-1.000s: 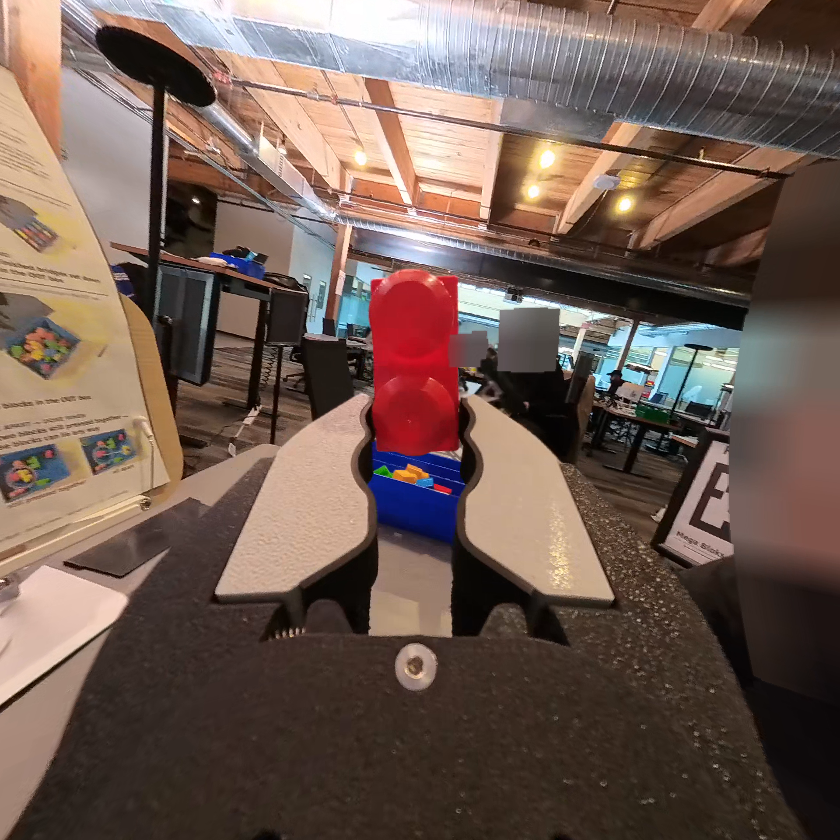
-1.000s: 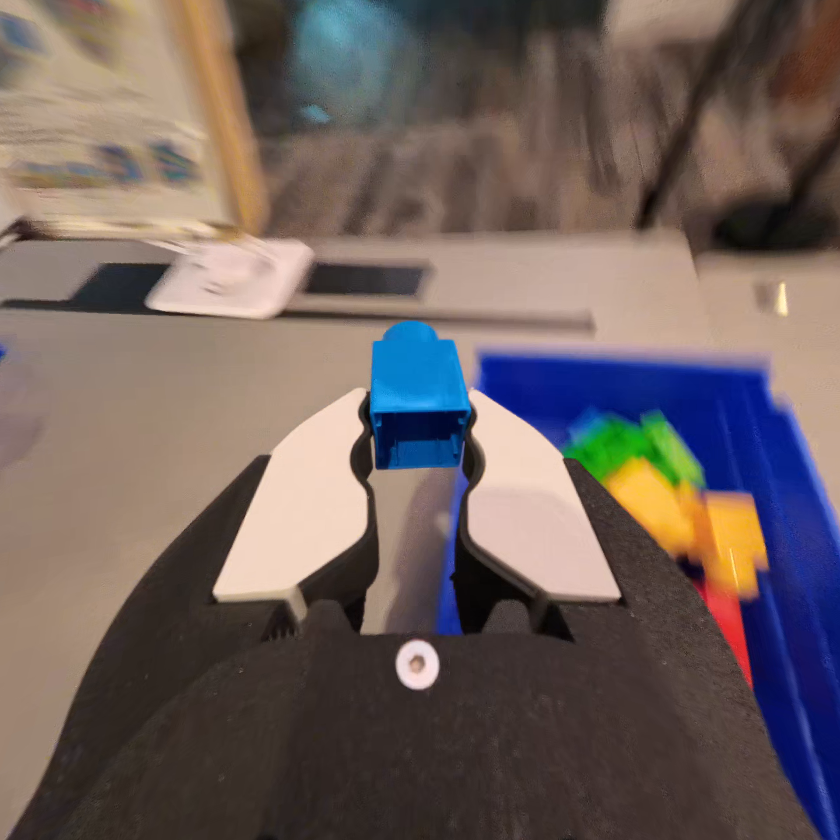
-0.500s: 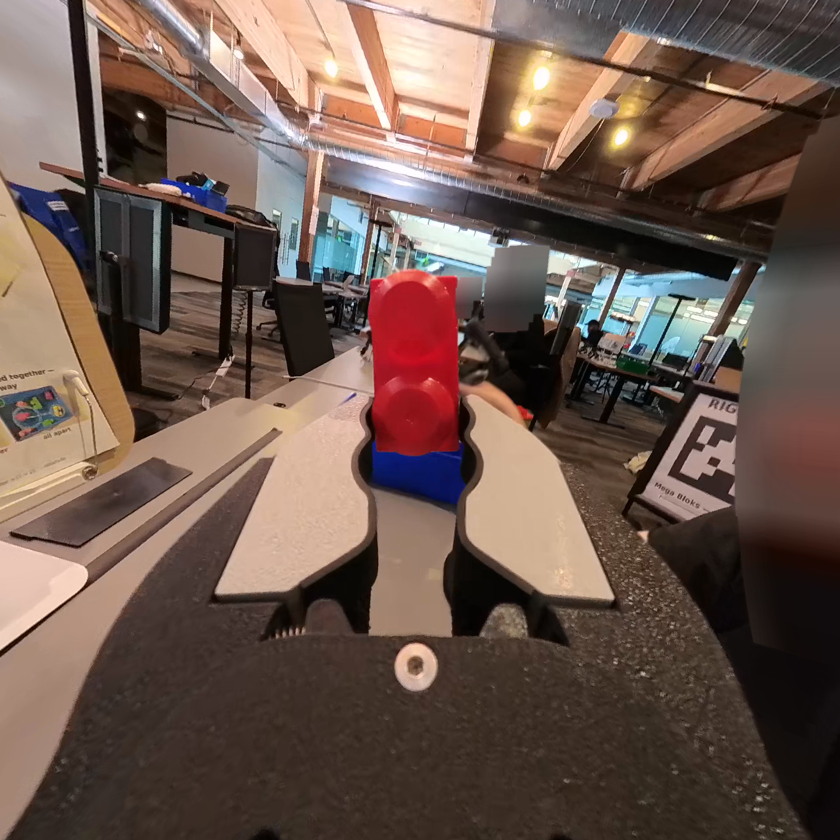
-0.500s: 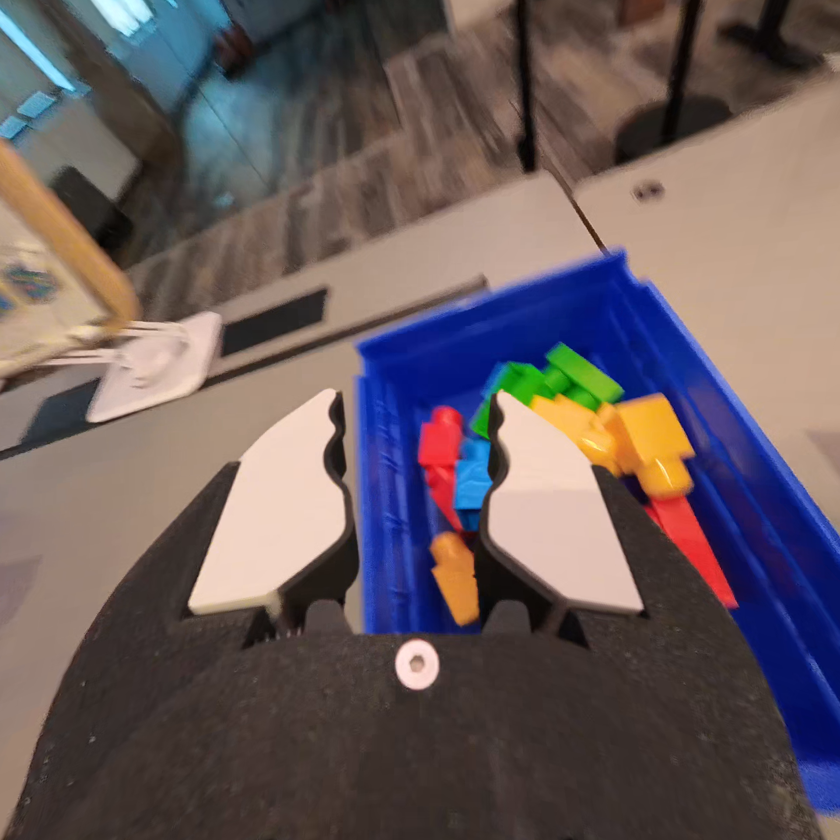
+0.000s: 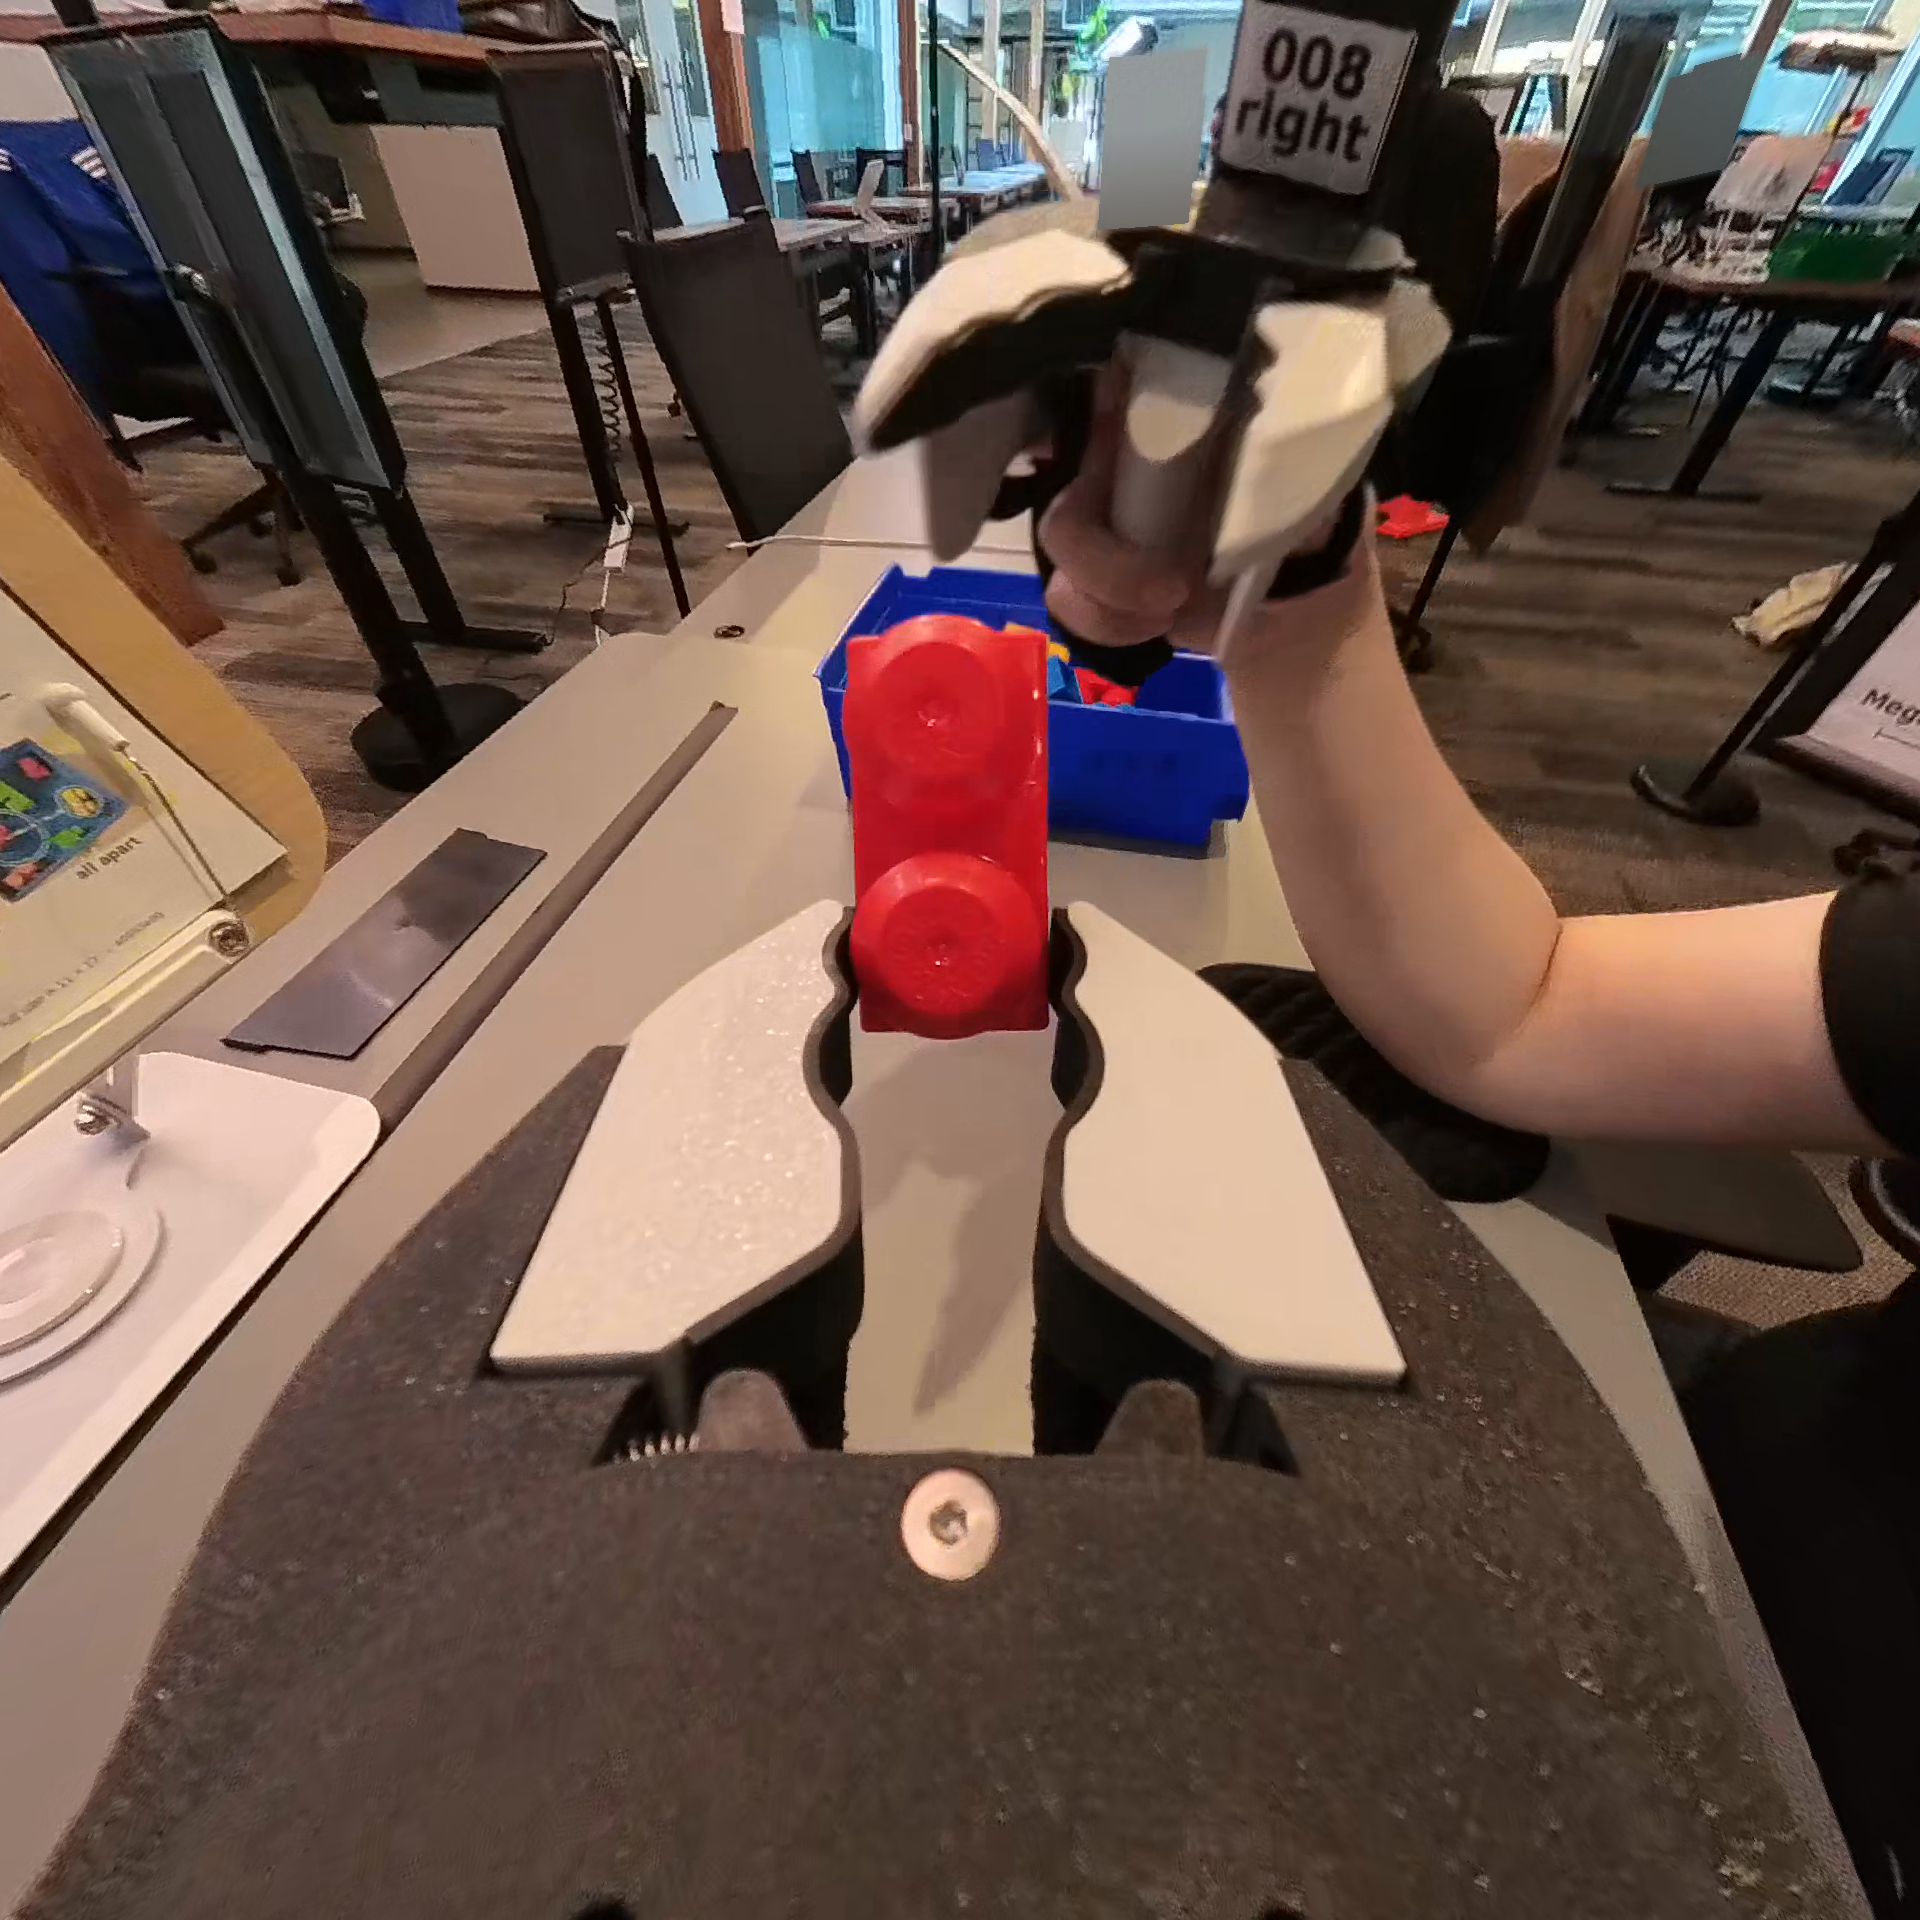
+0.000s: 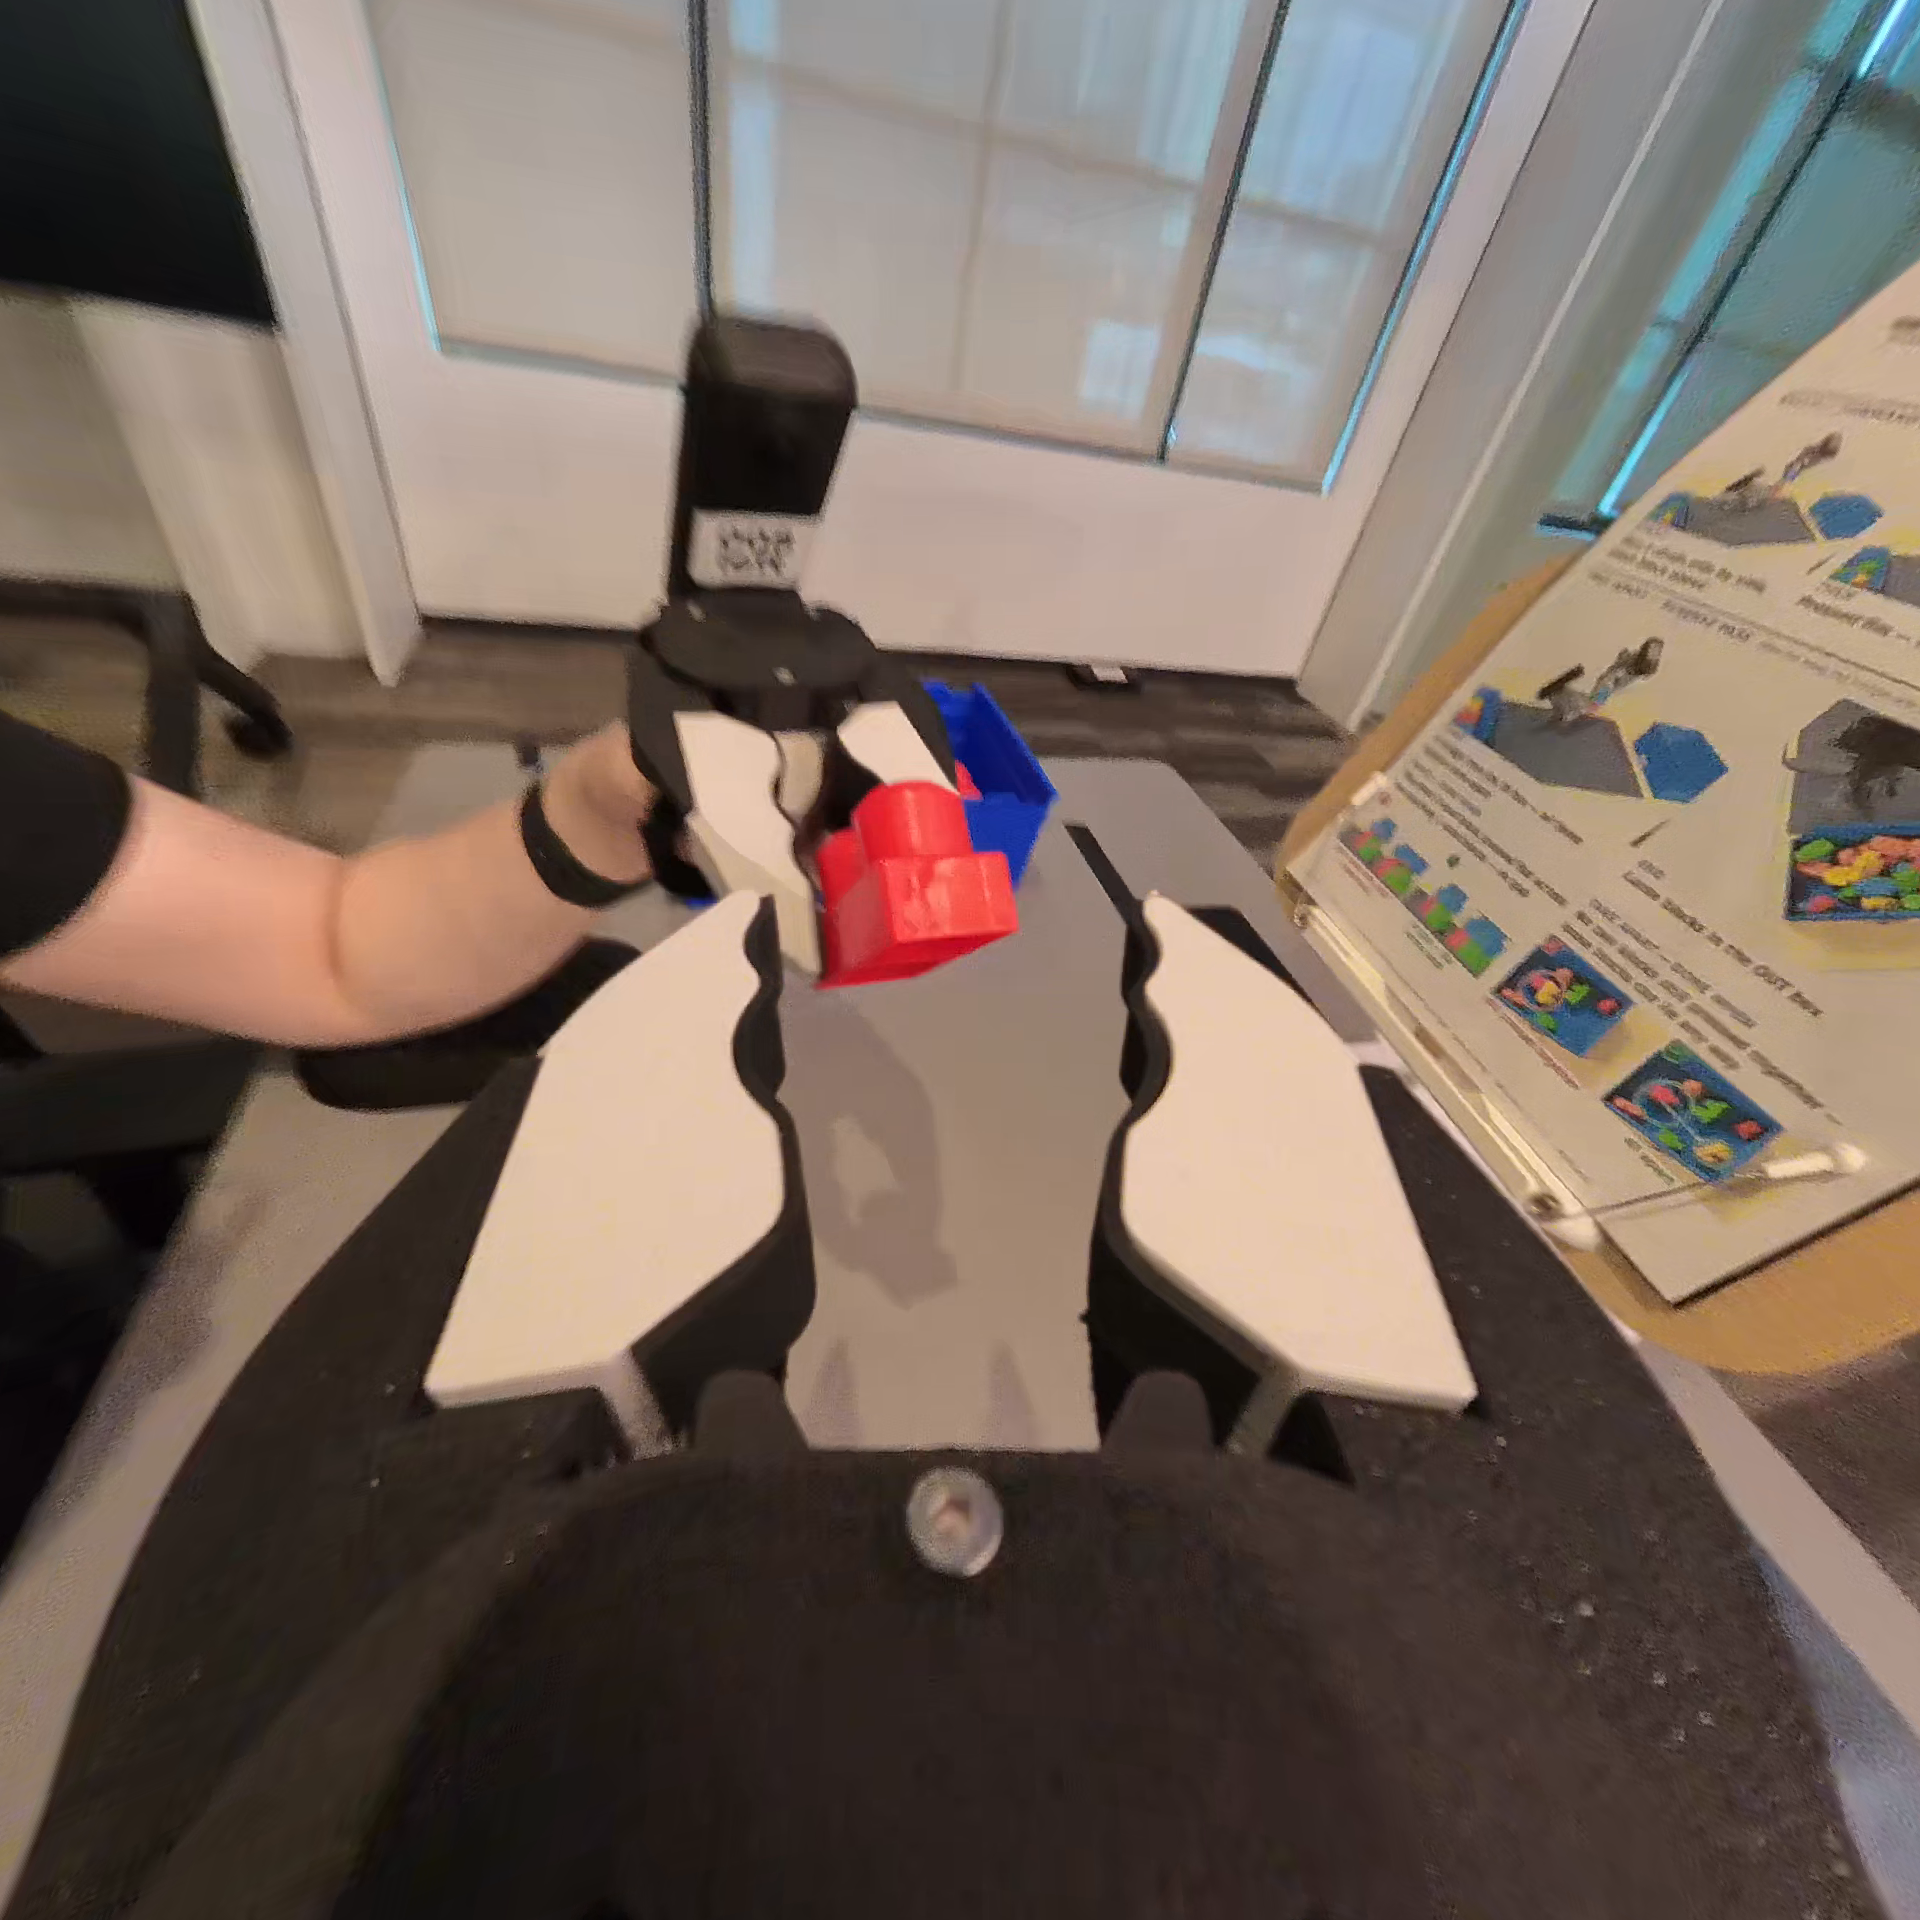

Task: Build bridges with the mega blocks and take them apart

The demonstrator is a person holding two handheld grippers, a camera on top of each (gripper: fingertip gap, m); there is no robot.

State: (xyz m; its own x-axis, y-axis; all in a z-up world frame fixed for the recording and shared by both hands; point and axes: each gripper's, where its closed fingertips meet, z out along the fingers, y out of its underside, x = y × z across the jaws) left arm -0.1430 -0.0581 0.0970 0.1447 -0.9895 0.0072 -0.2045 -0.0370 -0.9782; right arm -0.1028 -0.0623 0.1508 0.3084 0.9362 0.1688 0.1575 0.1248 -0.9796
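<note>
Two grippers face each other above the grey table (image 5: 1132, 894); the left gripper (image 5: 948, 940) is clenched on a red block (image 5: 943, 842) with two studs, pinched at its lower end between the pale fingers (image 5: 707, 1132) so that it juts forward over the table; the right gripper (image 6: 945, 940) has its jaws spread with nothing between them. Writing is plentiful (none of it repeated): a white label with dark characters sits on the right gripper's upper body in the left wrist view; an instruction sheet (image 6: 1652, 894) with small pictures and text lines leans at the table's edge; a sign (image 5: 1881, 717) stands on the floor beyond. One blue bin (image 5: 1132, 748) rests on the table behind the red block, holding a jumble of coloured blocks, partly hidden by the hand (image 5: 1122, 582) above it.
</note>
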